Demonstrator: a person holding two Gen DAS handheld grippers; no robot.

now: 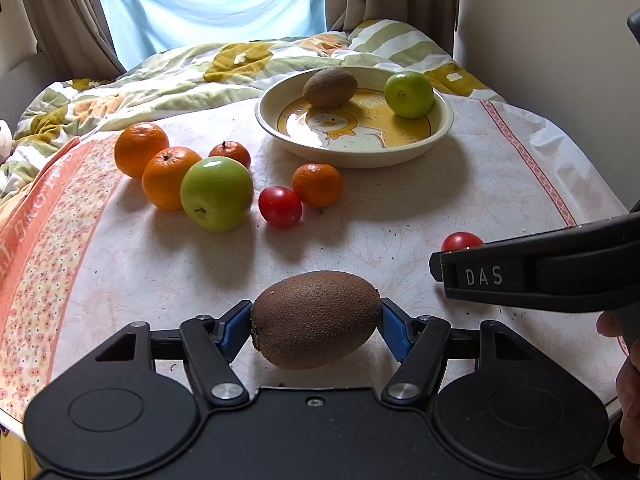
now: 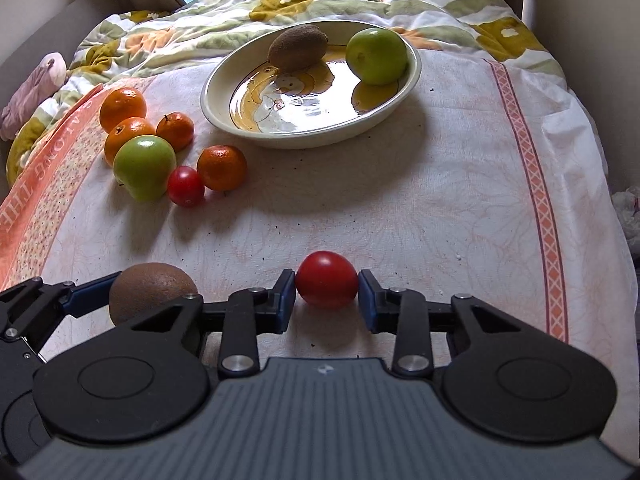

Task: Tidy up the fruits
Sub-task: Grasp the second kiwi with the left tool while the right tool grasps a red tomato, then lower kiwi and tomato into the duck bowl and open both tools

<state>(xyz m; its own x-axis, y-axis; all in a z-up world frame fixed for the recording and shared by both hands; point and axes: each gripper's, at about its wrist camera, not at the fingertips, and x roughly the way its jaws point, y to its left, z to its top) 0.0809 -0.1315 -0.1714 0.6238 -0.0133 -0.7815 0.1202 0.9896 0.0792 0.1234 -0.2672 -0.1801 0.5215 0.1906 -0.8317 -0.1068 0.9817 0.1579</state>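
At the bottom of the left wrist view, the left gripper [image 1: 316, 322] clamps a brown kiwi [image 1: 316, 320] end to end between its blue pads, the fruit lifted just above the cloth [image 1: 400, 208]. The right wrist view shows that same kiwi only at its lower left edge. There the right gripper [image 2: 327, 294] is closed on a red tomato [image 2: 327, 280] at bottom centre, a pad touching each side. From the left camera this tomato is mostly hidden behind the right gripper's black body at the right edge, where part of a hand [image 1: 630, 380] shows.

Mid frame on the left lies a cluster: green apple [image 1: 217, 193], second tomato [image 1: 280, 207] and four oranges [image 1: 317, 185].

Farther back, upper centre, the plate [image 1: 348, 152] holds another kiwi [image 1: 330, 87] and a second green apple [image 1: 409, 94]. Behind it lies a rumpled quilt [image 1: 180, 76].
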